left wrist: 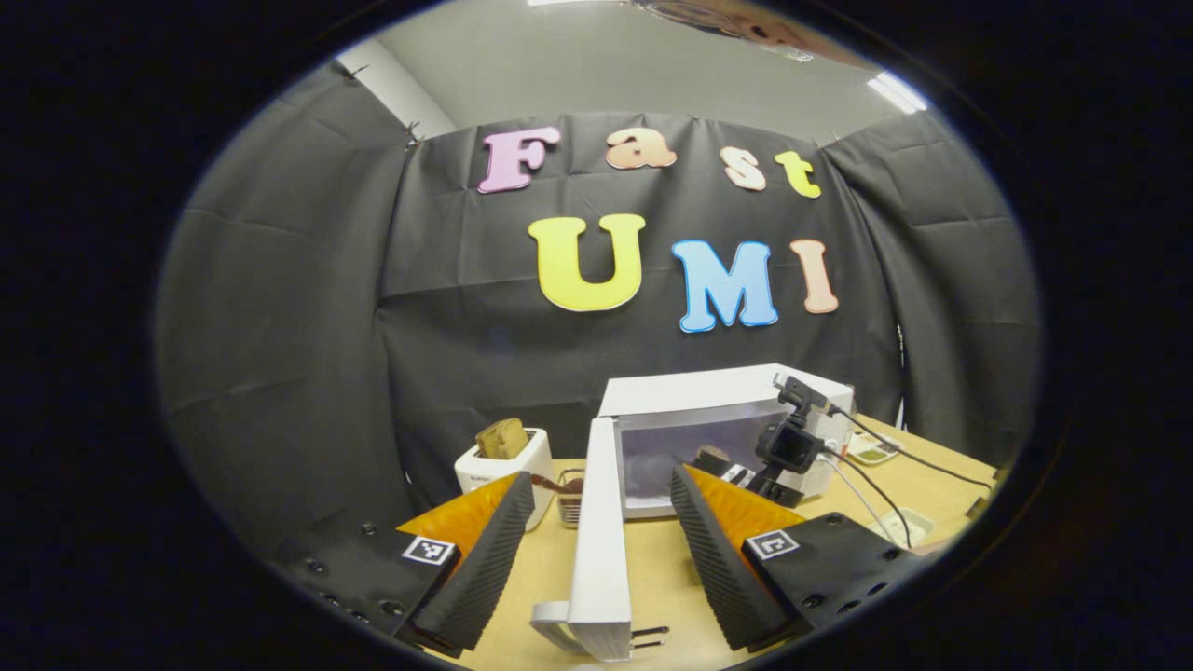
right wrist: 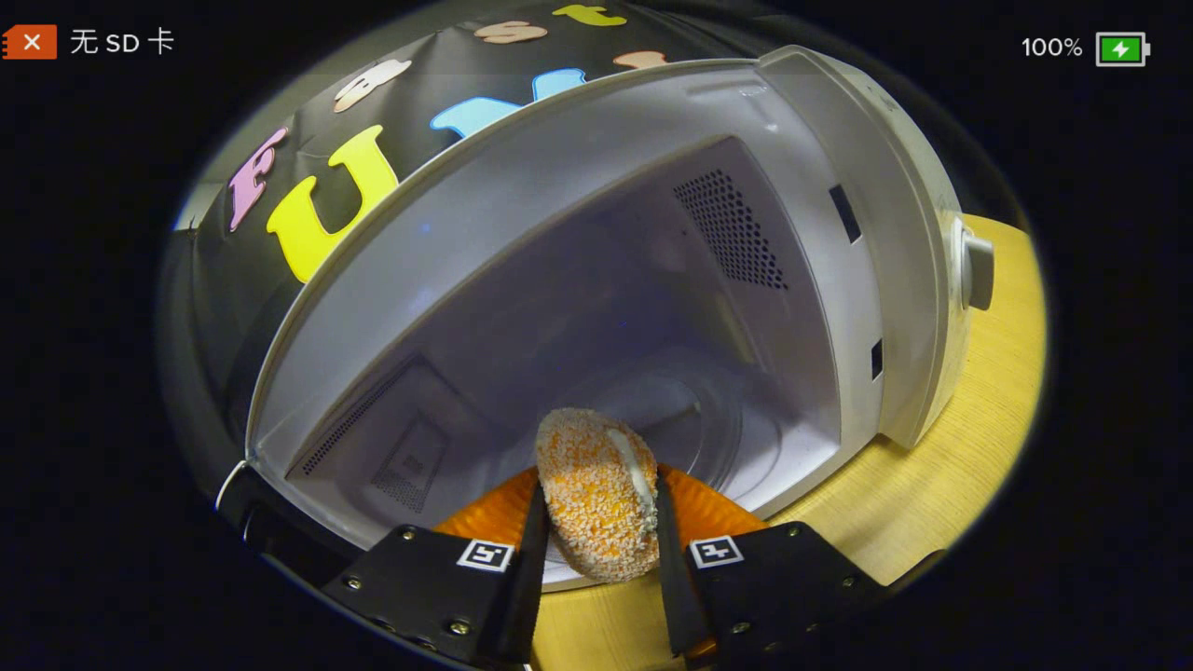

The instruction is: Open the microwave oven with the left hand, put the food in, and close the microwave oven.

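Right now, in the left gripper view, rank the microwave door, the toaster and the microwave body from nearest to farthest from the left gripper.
1. Microwave door: swung open, edge-on between the left gripper's open fingers.
2. Toaster: behind, on the left.
3. Microwave body: behind, on the right; close to the toaster's depth, so this order is uncertain.

Setting: a recording booth staged as a kitchen corner; black cloth wall (left wrist: pixel 280 308) is hung on all sides beneath a plain ceiling with strip lights (left wrist: pixel 897 91); a light wooden desk (left wrist: pixel 657 568) carries kitchen appliances: a white microwave oven (left wrist: pixel 718 391) with its door (left wrist: pixel 601 540) open, and a white toaster (left wrist: pixel 503 466) holding bread; cables (left wrist: pixel 895 452) trail across the desk.
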Demonstrator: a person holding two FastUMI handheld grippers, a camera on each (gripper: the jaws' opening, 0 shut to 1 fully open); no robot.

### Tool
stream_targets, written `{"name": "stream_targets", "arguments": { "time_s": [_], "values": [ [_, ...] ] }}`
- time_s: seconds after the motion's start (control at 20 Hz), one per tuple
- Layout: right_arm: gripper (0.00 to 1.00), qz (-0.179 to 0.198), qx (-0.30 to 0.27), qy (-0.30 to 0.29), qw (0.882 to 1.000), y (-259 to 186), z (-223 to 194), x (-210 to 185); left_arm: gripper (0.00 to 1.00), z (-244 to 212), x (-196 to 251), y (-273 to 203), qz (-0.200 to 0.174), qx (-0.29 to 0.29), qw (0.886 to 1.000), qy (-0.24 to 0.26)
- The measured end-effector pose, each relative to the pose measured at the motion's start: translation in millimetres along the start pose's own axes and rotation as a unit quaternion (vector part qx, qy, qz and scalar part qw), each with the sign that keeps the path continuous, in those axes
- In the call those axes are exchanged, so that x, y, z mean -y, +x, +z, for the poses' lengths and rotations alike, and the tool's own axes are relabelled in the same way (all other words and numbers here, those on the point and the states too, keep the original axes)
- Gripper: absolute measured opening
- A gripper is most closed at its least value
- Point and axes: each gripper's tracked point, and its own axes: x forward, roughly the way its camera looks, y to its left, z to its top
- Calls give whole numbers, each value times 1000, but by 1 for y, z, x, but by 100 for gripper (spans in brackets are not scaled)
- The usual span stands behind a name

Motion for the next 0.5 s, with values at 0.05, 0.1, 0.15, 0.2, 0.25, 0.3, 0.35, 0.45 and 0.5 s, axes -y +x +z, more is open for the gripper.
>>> {"name": "stream_targets", "arguments": {
  "time_s": [0.05,0.1,0.15,0.2,0.25,0.3,0.35,0.45,0.5],
  "values": [
    [57,-2,0,9,1000,4,2,2,98,-1,-1,1,1,-1,1000,-1],
    [64,-1,-5,13,1000,6,0,2,98,-1,-1,1,1,0,1000,-2],
    [66,0,-7,10,1000,5,-3,2,98,-1,-1,1,2,0,1000,-1],
    [71,-5,-1,-2,1000,-1,-4,3,94,-2,0,1,0,-1,1000,1],
    [86,-8,8,-14,1000,-2,-2,5,94,-1,3,1,-4,-3,1000,0],
    [96,-9,22,-22,999,-6,6,6,98,2,4,1,-6,2,1000,1],
    [98,-4,32,-27,999,-9,12,3,100,7,5,0,-6,7,1000,2],
    [98,-3,31,-33,999,-11,14,3,94,11,4,-1,-3,10,1000,4],
    [98,-8,25,-35,999,-13,14,8,100,13,6,-1,-2,14,1000,2]
  ]
}}
